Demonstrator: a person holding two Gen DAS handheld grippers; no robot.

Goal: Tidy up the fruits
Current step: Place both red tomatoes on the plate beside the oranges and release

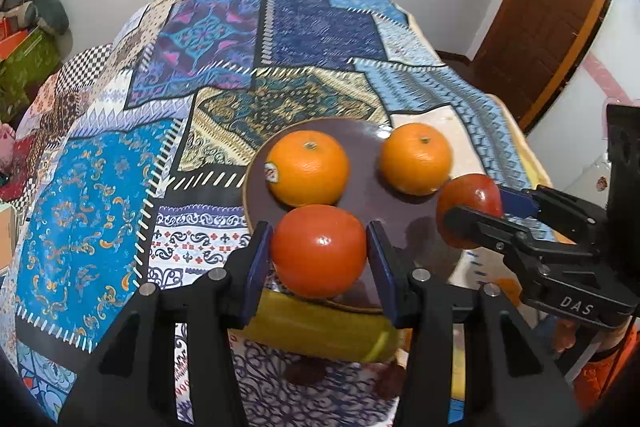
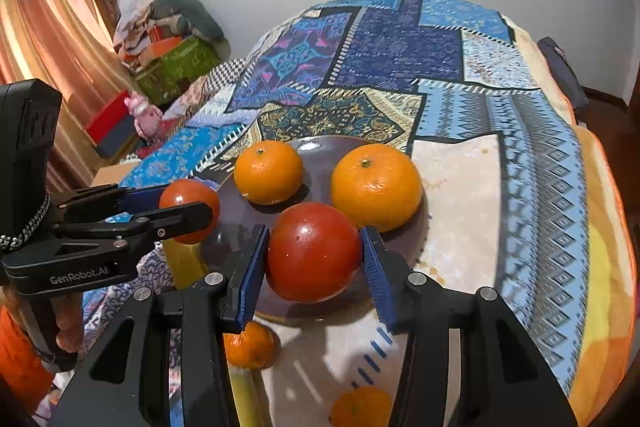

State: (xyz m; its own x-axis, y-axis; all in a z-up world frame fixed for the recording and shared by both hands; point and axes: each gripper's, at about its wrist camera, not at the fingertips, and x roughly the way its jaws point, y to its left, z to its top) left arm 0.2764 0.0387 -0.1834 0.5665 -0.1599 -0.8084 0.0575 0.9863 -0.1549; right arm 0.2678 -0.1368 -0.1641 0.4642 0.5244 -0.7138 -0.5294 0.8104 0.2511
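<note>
A dark brown plate (image 1: 360,147) (image 2: 324,149) on the patchwork cloth holds two oranges (image 1: 307,173) (image 1: 416,158), also in the right wrist view (image 2: 268,171) (image 2: 377,186). My left gripper (image 1: 318,253) is shut on a red tomato (image 1: 319,251) over the plate's near rim; it shows at the left in the right wrist view (image 2: 188,211). My right gripper (image 2: 314,255) is shut on a second tomato (image 2: 314,253) above the plate; it shows at the right in the left wrist view (image 1: 470,209).
A yellow-green banana (image 1: 320,335) (image 2: 182,263) lies under the plate's near edge. Two more oranges (image 2: 250,345) (image 2: 362,407) lie on the cloth near me. Boxes and clutter (image 2: 172,55) stand at the far left. A wooden door (image 1: 548,11) is at the right.
</note>
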